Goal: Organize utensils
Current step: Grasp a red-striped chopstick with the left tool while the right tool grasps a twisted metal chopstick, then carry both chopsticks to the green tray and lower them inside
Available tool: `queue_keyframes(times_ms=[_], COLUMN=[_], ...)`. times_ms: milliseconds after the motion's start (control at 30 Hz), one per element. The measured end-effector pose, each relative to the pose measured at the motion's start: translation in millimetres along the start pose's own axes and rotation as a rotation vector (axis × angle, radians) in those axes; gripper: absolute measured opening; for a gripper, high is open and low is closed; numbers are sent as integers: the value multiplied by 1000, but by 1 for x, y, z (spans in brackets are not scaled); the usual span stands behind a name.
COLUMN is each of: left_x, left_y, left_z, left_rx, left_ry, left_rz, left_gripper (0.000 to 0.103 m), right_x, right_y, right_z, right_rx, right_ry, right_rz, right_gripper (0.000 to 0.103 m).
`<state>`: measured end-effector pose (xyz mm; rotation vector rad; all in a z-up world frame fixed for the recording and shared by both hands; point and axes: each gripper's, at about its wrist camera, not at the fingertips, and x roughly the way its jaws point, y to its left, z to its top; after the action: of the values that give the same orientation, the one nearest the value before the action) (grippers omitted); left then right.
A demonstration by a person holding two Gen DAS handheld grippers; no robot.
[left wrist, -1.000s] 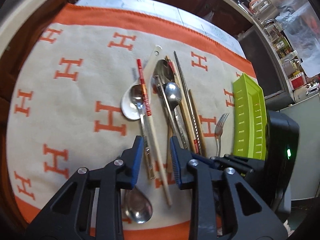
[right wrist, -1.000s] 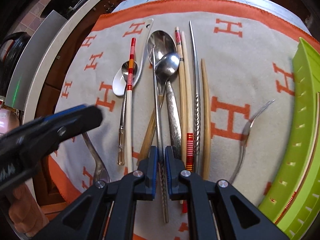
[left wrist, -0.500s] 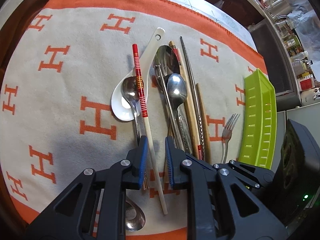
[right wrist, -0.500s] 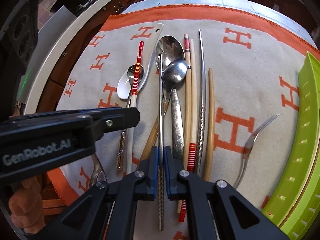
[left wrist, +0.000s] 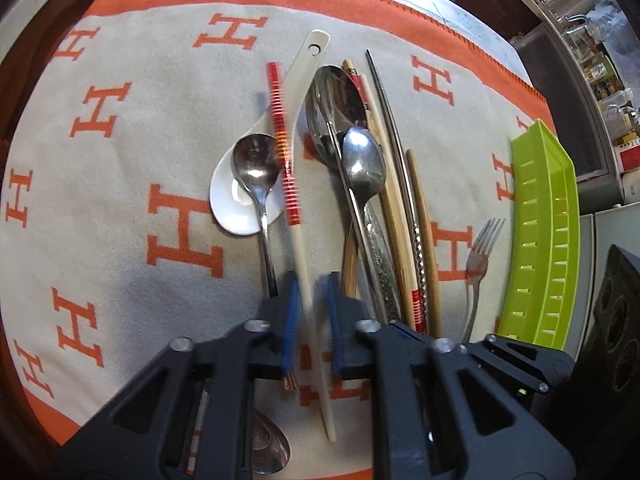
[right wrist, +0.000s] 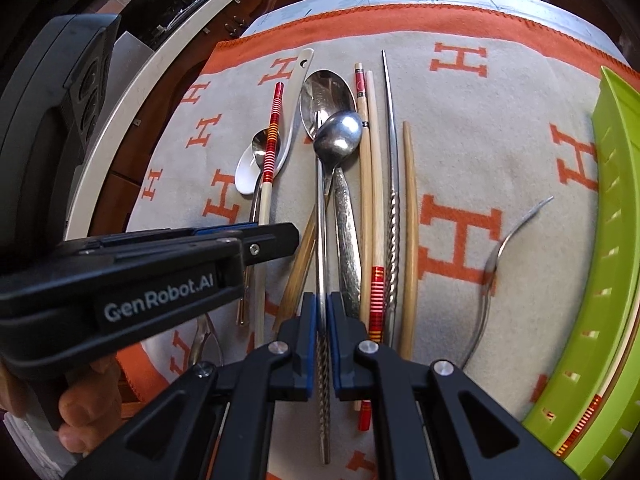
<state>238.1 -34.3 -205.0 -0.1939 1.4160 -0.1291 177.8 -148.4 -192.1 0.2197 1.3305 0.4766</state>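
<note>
Utensils on cloth [left wrist: 120, 168]: four spoons, one fork [left wrist: 480, 256], right gripper [right wrist: 322, 320] clamping metal chopstick [right wrist: 320, 208], left gripper [left wrist: 310, 300] straddling striped chopstick [left wrist: 298, 240], unclosed.

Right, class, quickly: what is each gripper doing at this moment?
Left gripper: open around the cream chopstick, not clamped.
Right gripper: shut on the metal chopstick.
</note>
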Motion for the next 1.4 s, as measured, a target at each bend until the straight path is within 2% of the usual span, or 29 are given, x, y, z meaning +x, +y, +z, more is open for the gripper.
queue_keyframes(times_ms=[233, 600, 900, 1100, 1267, 1400], left_x=[1, -16, -32, -59, -75, -71], left_y=[5, 1, -2, -29, -79, -130], left_z=[-7, -25, -33, -32, -28, -29], left_rx=[-66, -69, -54, 11, 117, 207], left_ry=[-3, -14, -25, -50, -64, -60], left_rz=[-65, -128, -155, -209, -260, -279], left_gripper=[3, 3, 3, 3, 3, 3], right_x=[-14, -35, -54, -91, -128, -152], right_y=[-5, -12, -8, -19, -46, -78], right_z=[-5, -18, -23, -29, -38, -48], right_rx=[7, 21, 9, 36, 105, 197], right_ry=[-26, -69, -125, -216, -307, -368], right_rz=[31, 104, 101, 95, 46, -31], right_gripper=[5, 5, 5, 5, 5, 5])
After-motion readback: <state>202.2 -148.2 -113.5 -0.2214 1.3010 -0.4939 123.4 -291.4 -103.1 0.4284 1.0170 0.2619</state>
